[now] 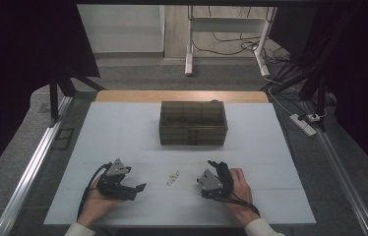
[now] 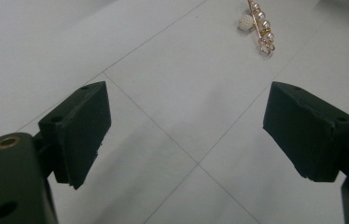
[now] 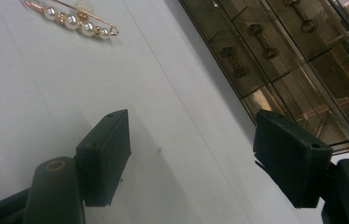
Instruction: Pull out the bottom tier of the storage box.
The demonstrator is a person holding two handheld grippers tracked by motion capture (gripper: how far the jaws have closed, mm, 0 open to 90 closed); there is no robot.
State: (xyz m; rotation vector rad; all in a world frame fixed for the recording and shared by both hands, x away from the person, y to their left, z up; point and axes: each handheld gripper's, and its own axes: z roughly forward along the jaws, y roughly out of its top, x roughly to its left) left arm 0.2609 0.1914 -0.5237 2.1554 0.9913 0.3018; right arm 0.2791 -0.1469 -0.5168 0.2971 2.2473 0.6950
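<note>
The pearl pin lies between both grippers, its length pointing toward the drawer box, slightly nearer the empty, spread right gripper.

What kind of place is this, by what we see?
Probably a lab recording booth: a white table hemmed by dark curtains, cables and a power strip on the floor, and a metal stand behind.

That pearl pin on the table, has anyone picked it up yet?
Not yet. The gold pin with white pearls lies untouched on the white table, between the open left tool and right tool. The smoky clear drawer box looks shut. Grasping is left.
</note>
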